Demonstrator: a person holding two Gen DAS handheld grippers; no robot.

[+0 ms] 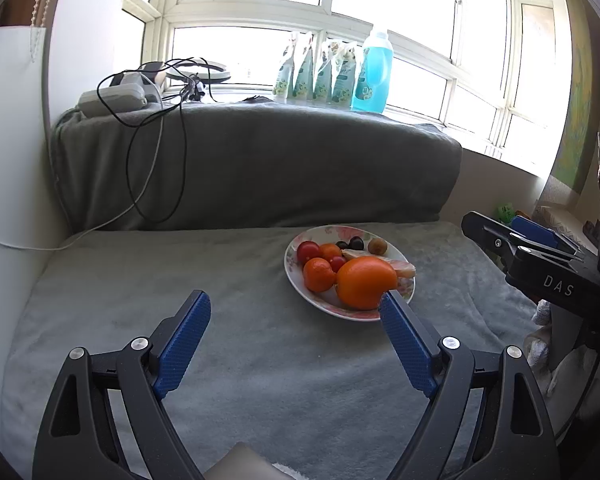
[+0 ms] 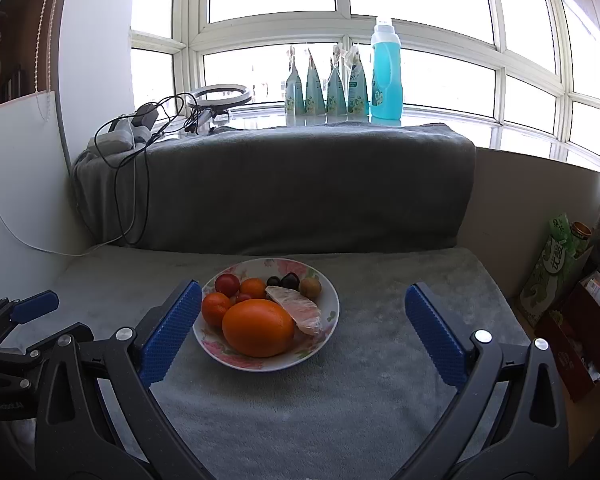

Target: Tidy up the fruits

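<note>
A floral plate [image 2: 327, 285] stands on the grey blanket and holds a large orange [image 2: 258, 327], small tangerines [image 2: 215, 309], red cherry tomatoes [image 2: 227, 284], dark grapes [image 2: 290, 281], a brownish-green round fruit [image 2: 310, 287] and a peeled citrus segment [image 2: 300, 309]. The plate [image 1: 300, 240] and orange [image 1: 365, 282] also show in the left wrist view. My left gripper [image 1: 296, 304] is open and empty, just in front and left of the plate. My right gripper [image 2: 304, 296] is open and empty, its left finger beside the plate's left rim.
A grey-covered backrest [image 2: 308, 184] rises behind the plate. Cables and adapters [image 2: 140, 128], refill pouches and a blue detergent bottle [image 2: 386, 76] sit on the windowsill. Boxes and a green carton [image 2: 556, 264] stand at the right. The other gripper shows at each view's edge [image 1: 540, 252].
</note>
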